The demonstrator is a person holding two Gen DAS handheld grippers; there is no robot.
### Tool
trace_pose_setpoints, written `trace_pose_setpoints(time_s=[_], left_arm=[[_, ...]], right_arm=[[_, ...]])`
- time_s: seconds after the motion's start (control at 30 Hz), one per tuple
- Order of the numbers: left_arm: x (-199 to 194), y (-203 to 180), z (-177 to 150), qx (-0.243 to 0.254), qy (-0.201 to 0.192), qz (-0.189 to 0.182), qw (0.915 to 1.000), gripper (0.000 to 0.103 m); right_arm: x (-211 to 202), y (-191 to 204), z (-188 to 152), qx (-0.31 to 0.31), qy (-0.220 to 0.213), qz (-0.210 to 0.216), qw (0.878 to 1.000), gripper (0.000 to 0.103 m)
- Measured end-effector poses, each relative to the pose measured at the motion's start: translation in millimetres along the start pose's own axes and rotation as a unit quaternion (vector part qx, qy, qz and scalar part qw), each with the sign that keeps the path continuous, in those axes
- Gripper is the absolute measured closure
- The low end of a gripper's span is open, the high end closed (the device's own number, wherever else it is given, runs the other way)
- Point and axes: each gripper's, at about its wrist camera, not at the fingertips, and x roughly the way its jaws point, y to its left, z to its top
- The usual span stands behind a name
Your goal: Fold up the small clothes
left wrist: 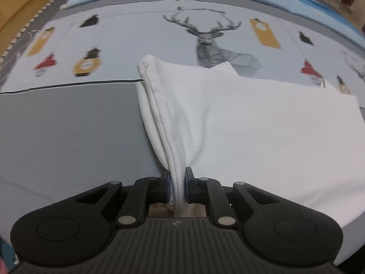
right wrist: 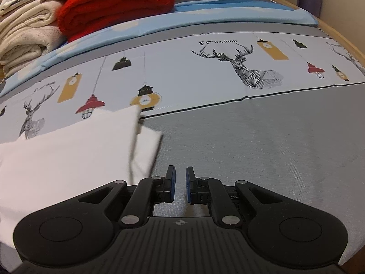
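Observation:
A white garment (left wrist: 251, 125) lies flat on the bed, its left edge gathered into a bunch and lifted. My left gripper (left wrist: 177, 182) is shut on that bunched edge, and the fabric hangs in folds between the blue pads. In the right wrist view the same white garment (right wrist: 68, 148) lies to the left, with a folded corner and a small tag at its right side. My right gripper (right wrist: 180, 182) hovers over the grey bedspread just right of that corner. Its jaws stand nearly together with nothing between them.
The bedspread (right wrist: 273, 148) has a grey band in front and a pale band printed with deer and lanterns behind. A folded red blanket (right wrist: 114, 2) and cream blankets (right wrist: 27, 34) are stacked at the far left. The wooden bed edge (right wrist: 342, 36) runs along the right.

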Motion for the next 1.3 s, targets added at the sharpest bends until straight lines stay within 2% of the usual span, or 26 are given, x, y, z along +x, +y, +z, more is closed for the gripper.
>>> trace_pose_setpoints(time_s=[0.1, 0.27, 0.33, 0.47, 0.6, 0.83, 0.9, 0.97, 1.0, 1.07, 1.17, 1.2, 1.27, 1.3], left_arm=[[-7, 9, 0, -0.010, -0.004, -0.001, 0.9999, 0.090], [-31, 7, 5, -0.031, -0.033, -0.038, 0.9983, 0.091], [-41, -3, 9, -0.029, -0.048, -0.060, 0.9966, 0.091], [-62, -35, 18, -0.032, -0.072, -0.132, 0.9882, 0.092], [-74, -80, 28, -0.032, -0.086, -0.209, 0.9737, 0.092], [-64, -182, 41, -0.027, -0.070, -0.320, 0.9446, 0.090], [-63, -203, 41, -0.018, -0.063, -0.352, 0.9336, 0.080], [-67, -207, 41, -0.003, -0.068, -0.378, 0.9232, 0.061], [-71, -204, 41, 0.003, -0.077, -0.375, 0.9238, 0.056], [-77, -187, 41, -0.001, -0.090, -0.354, 0.9307, 0.056], [-72, -158, 41, -0.030, -0.074, -0.319, 0.9445, 0.056], [-69, -151, 39, -0.031, -0.064, -0.302, 0.9506, 0.056], [-62, -142, 34, -0.015, -0.039, -0.266, 0.9632, 0.056], [-59, -141, 30, -0.002, -0.030, -0.251, 0.9674, 0.056]], right_arm=[[-3, -1, 1, 0.005, -0.004, 0.006, 1.000, 0.094], [-10, -7, 5, 0.012, -0.017, 0.019, 1.000, 0.094], [-14, -10, 8, 0.013, -0.026, 0.026, 0.999, 0.094], [-21, -20, 12, 0.015, -0.038, 0.036, 0.998, 0.094], [-23, -28, 15, 0.012, -0.042, 0.037, 0.998, 0.094], [-20, -35, 19, 0.013, -0.039, 0.027, 0.999, 0.094], [-20, -33, 19, 0.013, -0.038, 0.028, 0.999, 0.094], [-18, -31, 18, 0.017, -0.034, 0.033, 0.999, 0.094], [-16, -30, 18, 0.022, -0.029, 0.039, 0.999, 0.094], [-12, -27, 19, 0.032, -0.021, 0.056, 0.998, 0.094], [-3, -13, 19, 0.045, -0.002, 0.098, 0.994, 0.093], [1, -8, 19, 0.050, 0.008, 0.115, 0.992, 0.090], [9, 6, 18, 0.060, 0.031, 0.149, 0.987, 0.075], [15, 14, 16, 0.062, 0.046, 0.163, 0.984, 0.073]])
